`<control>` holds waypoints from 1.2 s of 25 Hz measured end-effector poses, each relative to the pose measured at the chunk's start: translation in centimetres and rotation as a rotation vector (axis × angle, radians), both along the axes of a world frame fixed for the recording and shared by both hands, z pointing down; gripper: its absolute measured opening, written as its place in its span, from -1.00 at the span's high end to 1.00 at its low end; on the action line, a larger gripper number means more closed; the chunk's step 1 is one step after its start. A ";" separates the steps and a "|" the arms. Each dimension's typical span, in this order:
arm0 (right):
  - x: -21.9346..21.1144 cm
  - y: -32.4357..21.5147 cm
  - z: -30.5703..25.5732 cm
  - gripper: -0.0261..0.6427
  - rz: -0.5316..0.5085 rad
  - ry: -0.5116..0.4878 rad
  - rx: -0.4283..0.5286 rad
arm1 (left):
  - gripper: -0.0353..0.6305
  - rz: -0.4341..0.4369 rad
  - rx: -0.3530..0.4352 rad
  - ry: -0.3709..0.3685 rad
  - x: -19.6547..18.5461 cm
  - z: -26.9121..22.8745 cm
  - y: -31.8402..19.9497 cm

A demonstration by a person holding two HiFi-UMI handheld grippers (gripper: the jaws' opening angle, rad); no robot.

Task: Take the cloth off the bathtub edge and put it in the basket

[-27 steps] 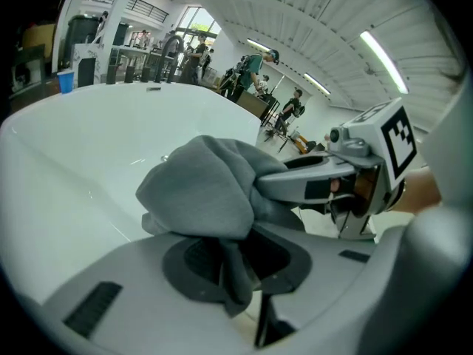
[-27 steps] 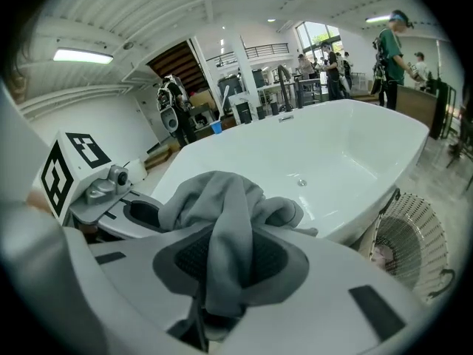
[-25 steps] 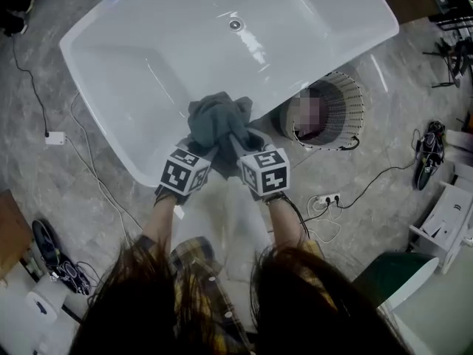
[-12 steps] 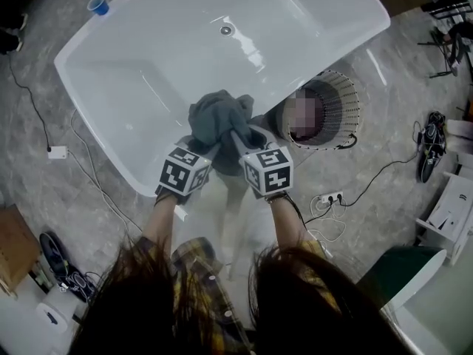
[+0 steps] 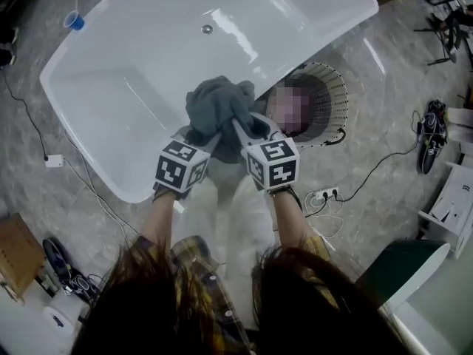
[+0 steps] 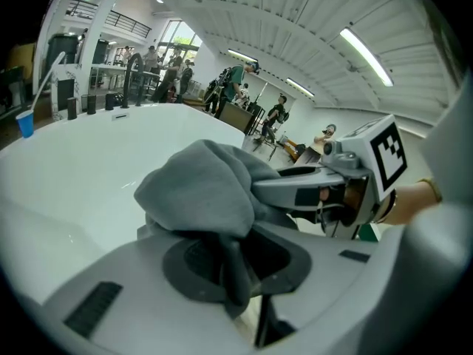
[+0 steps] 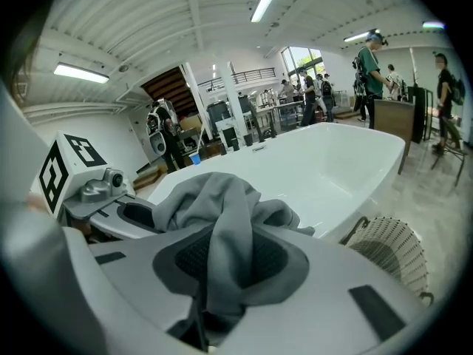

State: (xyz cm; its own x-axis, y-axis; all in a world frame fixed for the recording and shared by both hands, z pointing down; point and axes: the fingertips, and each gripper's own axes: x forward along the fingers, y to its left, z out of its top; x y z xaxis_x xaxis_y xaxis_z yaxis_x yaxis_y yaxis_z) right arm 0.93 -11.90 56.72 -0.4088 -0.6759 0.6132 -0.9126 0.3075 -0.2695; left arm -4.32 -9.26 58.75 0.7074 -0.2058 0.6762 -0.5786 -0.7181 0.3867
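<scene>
Both your left gripper [image 5: 211, 140] and right gripper [image 5: 239, 134] clamp the bunched cloth [image 5: 214, 103], so it hangs clear of the bathtub [image 5: 148, 58], near the basket [image 5: 337, 100].

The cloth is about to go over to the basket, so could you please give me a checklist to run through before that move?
1. Grip of the left claw on the cloth: ok, shut on it.
2. Grip of the right claw on the cloth: ok, shut on it.
3. Cloth lifted clear of the bathtub rim: cannot tell.
4. Mouth of the basket open upward, just right of the cloth: ok.
5. Room inside the basket: cannot tell, a blurred patch covers it.
</scene>
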 end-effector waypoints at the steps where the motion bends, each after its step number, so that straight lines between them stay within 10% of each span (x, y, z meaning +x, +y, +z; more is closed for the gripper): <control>1: 1.0 0.1 -0.1 0.60 0.007 -0.004 0.003 | 0.66 0.004 0.004 -0.004 1.0 -0.1 0.1; 30: 33.6 -0.9 -5.8 0.60 0.243 -0.008 0.060 | 0.66 0.230 0.067 0.009 33.2 -6.1 -2.1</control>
